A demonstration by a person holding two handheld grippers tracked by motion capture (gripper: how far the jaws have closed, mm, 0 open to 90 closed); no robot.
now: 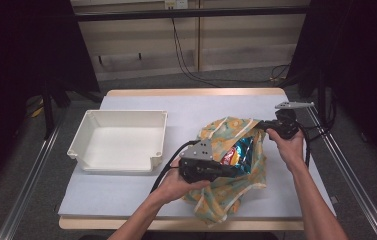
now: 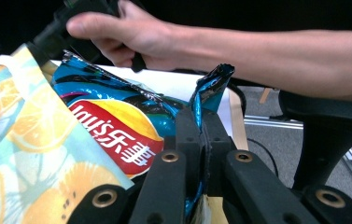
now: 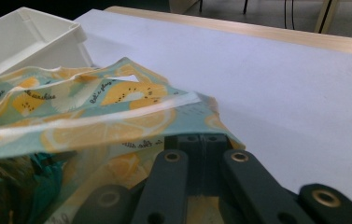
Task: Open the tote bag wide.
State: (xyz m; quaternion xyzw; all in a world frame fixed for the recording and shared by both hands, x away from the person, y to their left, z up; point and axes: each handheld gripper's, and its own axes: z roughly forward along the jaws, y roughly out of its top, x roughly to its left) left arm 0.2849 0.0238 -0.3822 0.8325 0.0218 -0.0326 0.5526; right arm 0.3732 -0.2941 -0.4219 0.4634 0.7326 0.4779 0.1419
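Left gripper clamping tight on a corner of the chip bag, jaws pinched together on the crinkly foil. Right gripper pinching the rim of the tote, jaws together on the cloth. Chip bag sitting half inside the tote's mouth, near the front right of the table, white bin off to the left.

Risky bits, guessing here: pulling on just that foil corner and maybe tearing it, or slipping off since foil is slick. Dragging the whole tote along if the cloth slips free. Squashing chips if the mouth bunches up.

Left hand coming in low from the front, gripper pointing right, roughly level. Right hand reaching out further back, gripper pointing left at the tote's far edge.
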